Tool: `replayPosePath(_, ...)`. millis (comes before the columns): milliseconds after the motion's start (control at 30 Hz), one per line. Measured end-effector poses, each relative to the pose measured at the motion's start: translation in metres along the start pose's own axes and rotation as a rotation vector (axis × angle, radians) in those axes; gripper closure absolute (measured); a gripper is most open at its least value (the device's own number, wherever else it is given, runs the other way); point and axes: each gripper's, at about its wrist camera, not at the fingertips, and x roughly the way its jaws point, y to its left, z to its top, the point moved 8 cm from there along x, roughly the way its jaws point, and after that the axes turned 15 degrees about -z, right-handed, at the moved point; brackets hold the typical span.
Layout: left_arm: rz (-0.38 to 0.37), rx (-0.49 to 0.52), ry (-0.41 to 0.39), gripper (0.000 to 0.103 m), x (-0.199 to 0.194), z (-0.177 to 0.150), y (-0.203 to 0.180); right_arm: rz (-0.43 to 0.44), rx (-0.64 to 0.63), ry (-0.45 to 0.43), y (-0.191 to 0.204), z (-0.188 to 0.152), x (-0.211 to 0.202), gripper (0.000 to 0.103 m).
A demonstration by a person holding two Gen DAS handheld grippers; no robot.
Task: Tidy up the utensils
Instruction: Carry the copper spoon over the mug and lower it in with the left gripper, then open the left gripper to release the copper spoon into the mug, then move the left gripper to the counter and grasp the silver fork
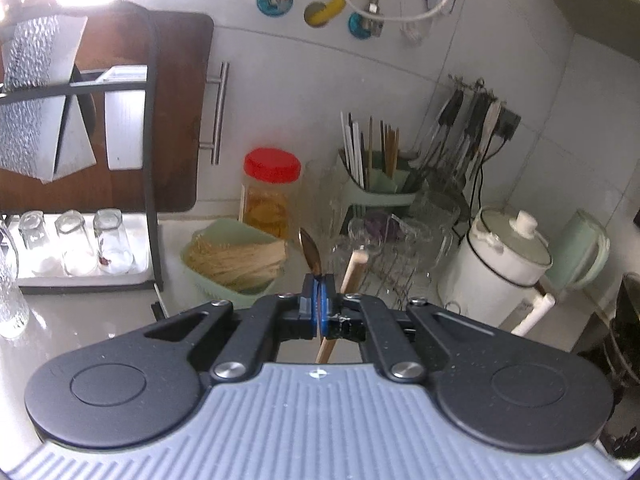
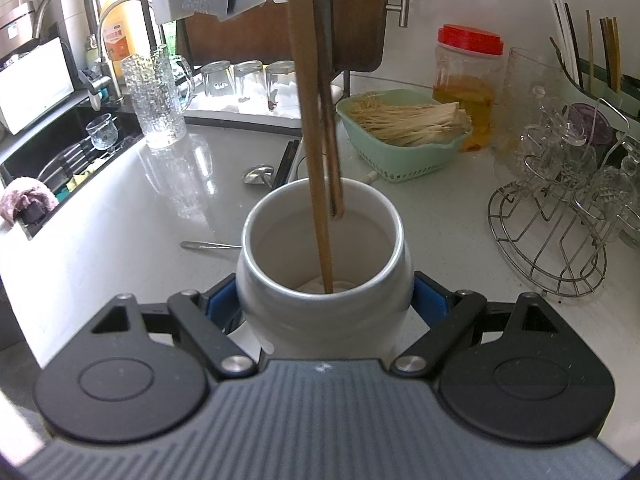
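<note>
A pale grey glossy desk (image 2: 440, 220) is seen beside a black sink (image 2: 60, 160) at its left end. On the desk, a white ceramic jar with a rounded rim (image 2: 320, 308) is gripped at its sides by the right hand-held gripper (image 2: 324, 304), whose blue pads are spread wide and pressed against the jar's wall. Two long brown wooden utensil handles (image 2: 316, 152) are stood inside the jar, leaned against its far rim. Beyond the jar, a mint green plastic basket of pale dry noodles (image 2: 400, 152) is placed, with a red-lidded clear plastic jar (image 2: 468, 80) just behind it and a wire rack of glassware (image 2: 560, 220) to the right. A textured clear glass pitcher (image 2: 156, 96) is stood near the sink. Two silver metal spoons (image 2: 258, 174) are laid on the desk just left of and behind the white jar.

In the left wrist view, the left hand-held gripper (image 1: 319, 280) is closed fully on a thin bronze-coloured spoon (image 1: 311, 250), whose bowl is held upright above the blue pads
</note>
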Motion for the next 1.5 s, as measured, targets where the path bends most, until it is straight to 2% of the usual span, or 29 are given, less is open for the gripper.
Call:
replayPosePath(367,-0.032,-0.03,0.181,0.101,0.02,-0.024,0.005,-0.006,0.004,-0.008,-0.001,-0.001,0.0,0.012)
replayPosePath(533,-0.05,-0.053,0.307,0.101,0.033,-0.034,0.007,-0.017,0.017,-0.012,0.0,-0.001,0.0,0.012)
replayPosePath(667,-0.066,-0.041,0.352,0.101,0.038,-0.039,0.004,-0.03,0.03,-0.014,0.001,-0.001,-0.001,0.012)
replayPosePath(1000,-0.065,-0.045,0.382,0.099,0.039,-0.041,0.003,-0.052,0.054,-0.027,0.001,-0.003,-0.003,0.012)
replayPosePath(1133,-0.048,-0.04,0.364,0.084,0.028,-0.038,0.004,-0.058,0.061,-0.026,0.002,-0.003,-0.003,0.012)
replayPosePath(1500,0.012,-0.038,0.276,0.072,-0.013,-0.028,0.021,-0.079,0.076,-0.011,0.003,-0.002,-0.002,0.012)
